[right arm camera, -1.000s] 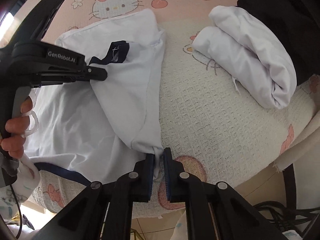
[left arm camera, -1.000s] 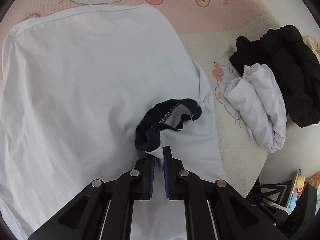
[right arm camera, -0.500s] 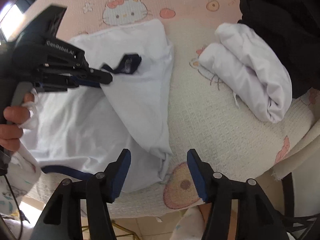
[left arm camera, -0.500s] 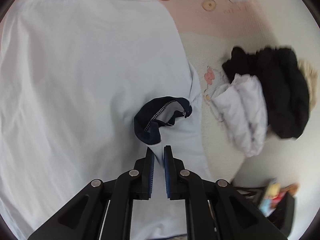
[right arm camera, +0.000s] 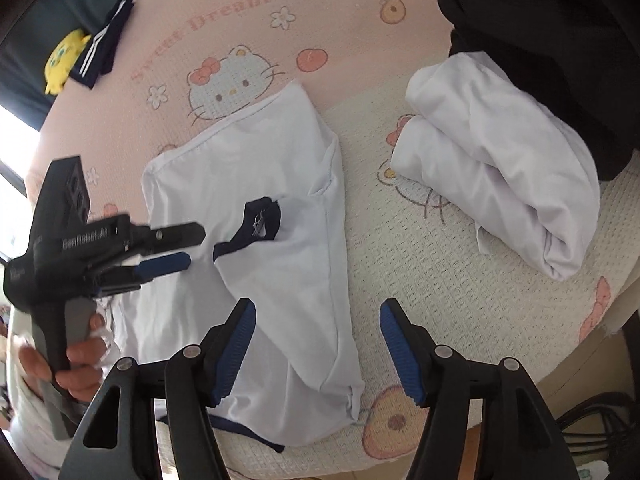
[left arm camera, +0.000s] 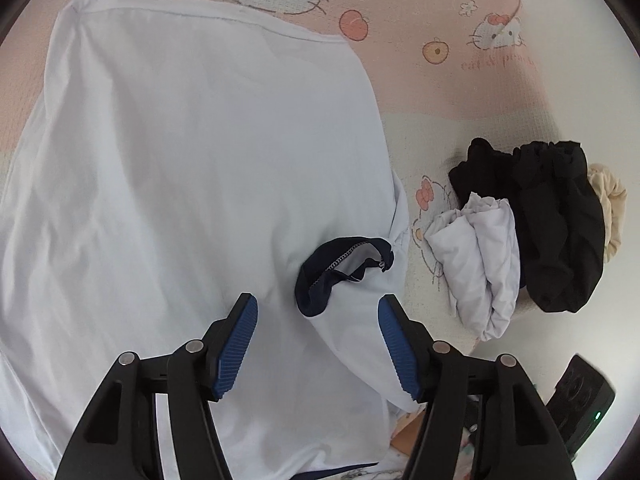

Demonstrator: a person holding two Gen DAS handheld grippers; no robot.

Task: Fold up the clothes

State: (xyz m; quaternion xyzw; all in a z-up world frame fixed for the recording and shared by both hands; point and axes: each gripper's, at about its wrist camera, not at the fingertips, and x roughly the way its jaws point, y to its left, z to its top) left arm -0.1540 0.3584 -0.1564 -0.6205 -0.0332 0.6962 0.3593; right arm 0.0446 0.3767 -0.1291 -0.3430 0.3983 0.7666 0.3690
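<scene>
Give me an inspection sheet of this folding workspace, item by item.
Surface: pink and cream cartoon-print blanket.
Job's things: white T-shirt with navy collar, folded over, lying flat.
Clutter: rolled white garment, black clothes, beige item, yellow plush toy.
Grippers: left hand-held gripper and right hand-held gripper have just been opening; nothing between the jaws.
Cables: dark cables below the edge.
Surroundings: nothing seen clearly.

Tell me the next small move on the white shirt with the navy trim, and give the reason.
Probably bring both grippers down to the shirt's near edge and regrip it for the next fold. The left gripper and right gripper have just been opening and now hold nothing. The white shirt lies with one side folded over, its navy sleeve cuff on top, but it is not yet as compact as the folded white garment beside it.
</scene>
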